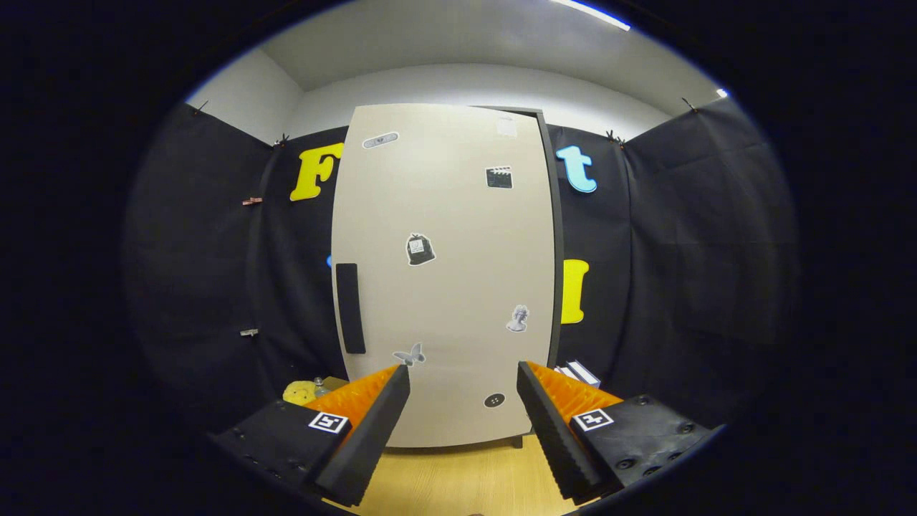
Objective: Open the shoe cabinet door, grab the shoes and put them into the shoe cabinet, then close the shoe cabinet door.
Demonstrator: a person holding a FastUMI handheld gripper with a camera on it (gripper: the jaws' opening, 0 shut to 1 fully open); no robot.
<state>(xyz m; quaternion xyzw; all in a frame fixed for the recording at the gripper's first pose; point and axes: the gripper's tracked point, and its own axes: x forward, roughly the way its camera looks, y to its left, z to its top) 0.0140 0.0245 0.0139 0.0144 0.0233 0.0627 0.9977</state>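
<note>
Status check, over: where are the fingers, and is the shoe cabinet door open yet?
Gripper open, fingers holding nothing, short of the cabinet. Shoe cabinet door shut, its black handle untouched beyond the left finger. Nothing between fingers and door.

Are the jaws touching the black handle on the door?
Apart. In the gripper view the open gripper sits in front of the closed door, and the handle is up beyond it.

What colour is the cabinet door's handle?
Black, on the beige door; the handle shows best in the gripper view.
</note>
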